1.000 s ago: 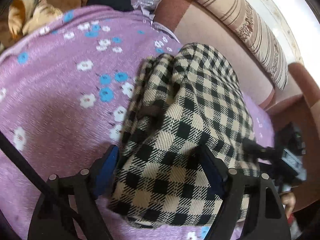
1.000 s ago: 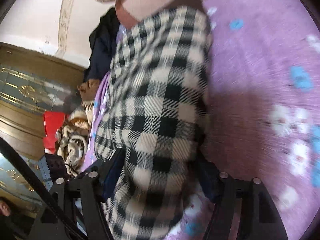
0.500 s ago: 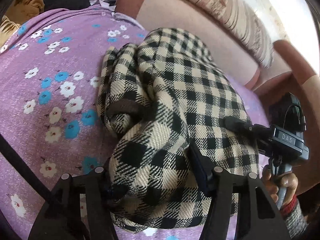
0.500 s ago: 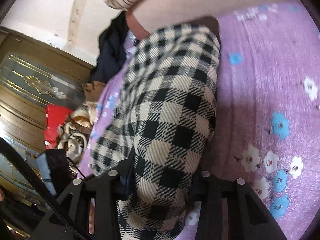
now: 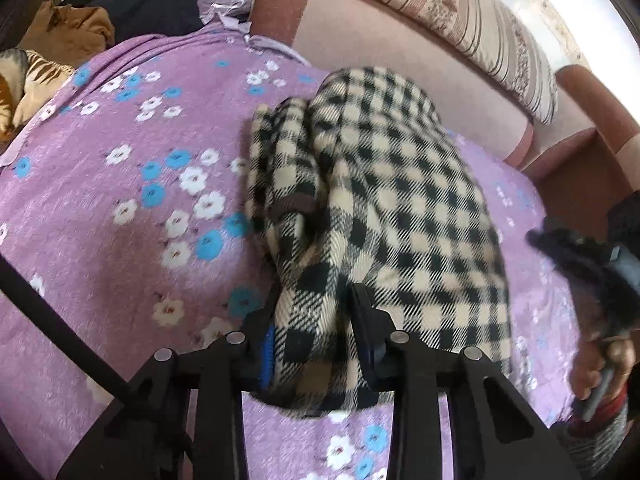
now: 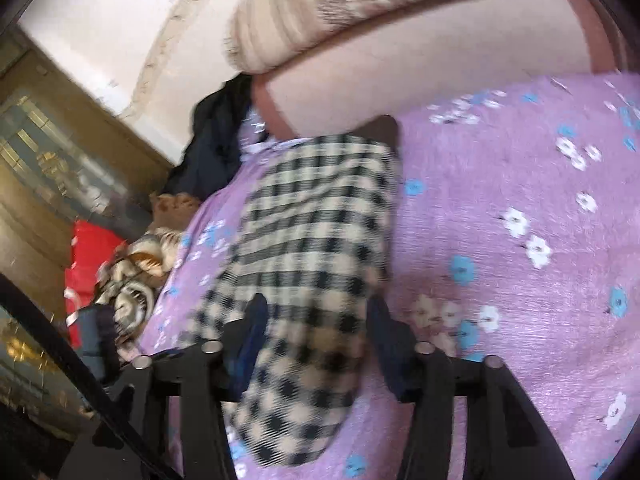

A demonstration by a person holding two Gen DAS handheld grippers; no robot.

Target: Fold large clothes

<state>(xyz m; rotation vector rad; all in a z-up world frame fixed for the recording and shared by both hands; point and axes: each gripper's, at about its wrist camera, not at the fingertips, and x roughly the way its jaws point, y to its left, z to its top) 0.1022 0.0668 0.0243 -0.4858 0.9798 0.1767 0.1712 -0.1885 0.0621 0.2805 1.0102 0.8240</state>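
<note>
A black-and-cream checked garment lies folded in a long bundle on the purple flowered bedspread. My left gripper is shut on the near edge of the garment, with cloth bunched between its jaws. In the right wrist view the same checked garment runs away from me, and my right gripper stands around its near end with the jaws wide apart, not pinching it. The right gripper also shows, blurred, at the right edge of the left wrist view.
A pink sofa back with a striped bolster runs behind the bed. Dark and brown clothes are piled at the far left. In the right wrist view a red bag and a wooden cabinet stand beyond the bed's edge.
My left gripper has closed tighter on the garment's near edge. My right gripper has opened and drawn back from the cloth, and the garment has settled onto the bedspread.
</note>
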